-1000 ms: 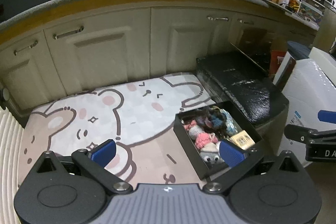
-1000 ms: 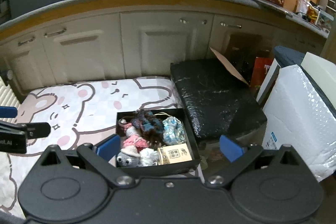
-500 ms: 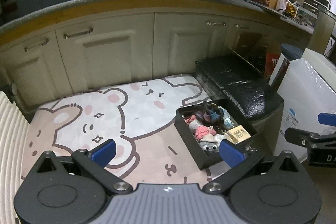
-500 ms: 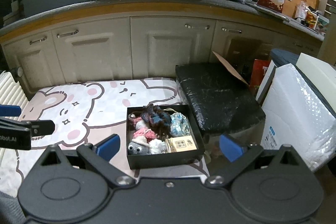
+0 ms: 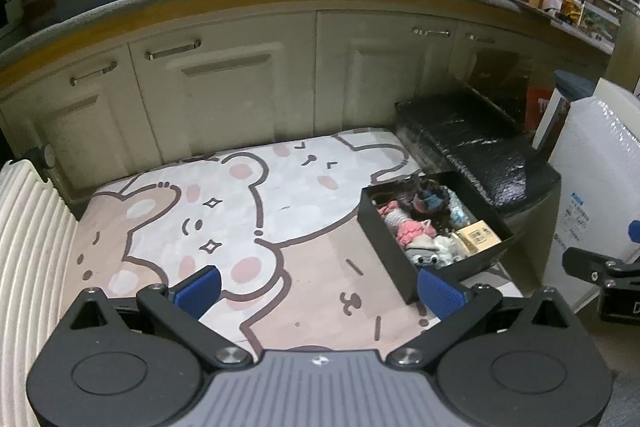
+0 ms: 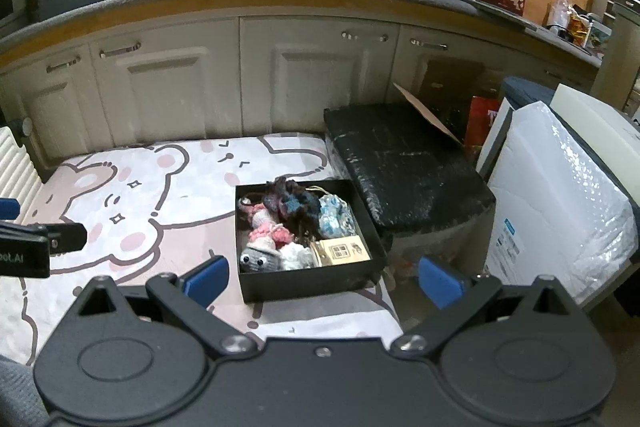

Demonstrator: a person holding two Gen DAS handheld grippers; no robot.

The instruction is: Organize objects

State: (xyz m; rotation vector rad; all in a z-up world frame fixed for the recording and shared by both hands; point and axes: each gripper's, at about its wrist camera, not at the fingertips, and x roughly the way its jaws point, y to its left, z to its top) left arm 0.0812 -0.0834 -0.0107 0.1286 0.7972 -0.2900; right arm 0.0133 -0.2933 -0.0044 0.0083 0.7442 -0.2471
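The black box (image 6: pixel 308 279) sits just beyond the right gripper (image 6: pixel 322 277), nearer than the left gripper (image 5: pixel 318 291), both wide open and empty.

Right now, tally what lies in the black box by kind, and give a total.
Black box contents, as far as the right wrist view shows:
Dark crocheted scrunchies: 1 cluster, exact number hidden
Light blue scrunchie: 1
Pink knitted pieces: 2
Grey googly-eyed toy: 1
White fluffy piece: 1
Tan card: 1
Total: at least 7
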